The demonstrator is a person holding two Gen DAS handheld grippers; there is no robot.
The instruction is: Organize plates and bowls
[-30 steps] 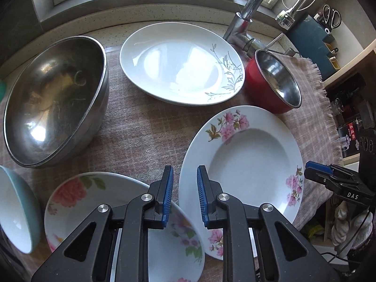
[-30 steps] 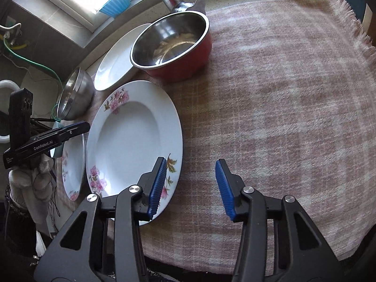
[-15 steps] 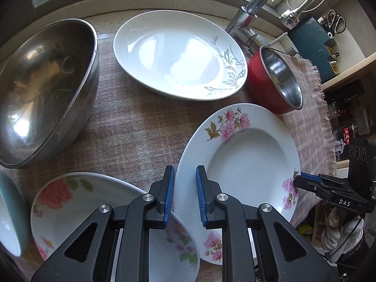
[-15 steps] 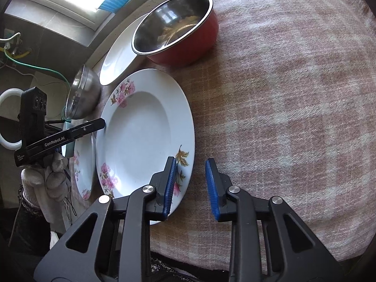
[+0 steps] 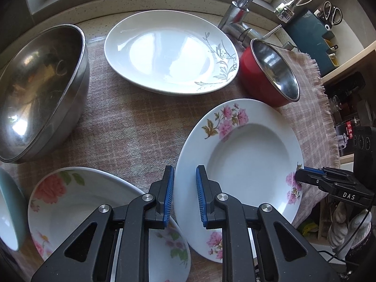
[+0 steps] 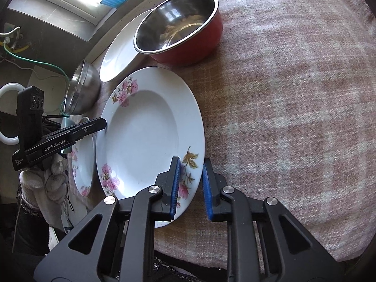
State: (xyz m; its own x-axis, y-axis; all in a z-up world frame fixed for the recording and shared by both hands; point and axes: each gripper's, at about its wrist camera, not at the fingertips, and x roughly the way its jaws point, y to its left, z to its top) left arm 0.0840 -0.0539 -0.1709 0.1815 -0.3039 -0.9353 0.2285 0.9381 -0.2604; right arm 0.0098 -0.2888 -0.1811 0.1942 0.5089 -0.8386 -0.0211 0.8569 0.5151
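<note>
A white deep plate with pink flowers (image 5: 246, 159) lies on the checked cloth; it also shows in the right wrist view (image 6: 145, 131). My left gripper (image 5: 185, 195) straddles its left rim, jaws narrowly apart. My right gripper (image 6: 190, 185) straddles its right rim, jaws narrowly apart; whether either pinches the rim is unclear. A flowered plate (image 5: 77, 209) lies at the lower left under my left gripper. A white plate with a grey leaf pattern (image 5: 169, 51) lies at the back. A large steel bowl (image 5: 40, 87) stands at the left.
A red pot with a steel inside (image 5: 268, 77) stands right of the leaf plate, next to the tap (image 5: 237, 14). A teal bowl's edge (image 5: 9, 211) shows at the far left. The cloth (image 6: 293, 105) stretches to the right of the deep plate.
My right gripper has narrowed its jaws and moved left onto the deep plate's right rim. My left gripper has shifted right so its jaws straddle the plate's left rim.
</note>
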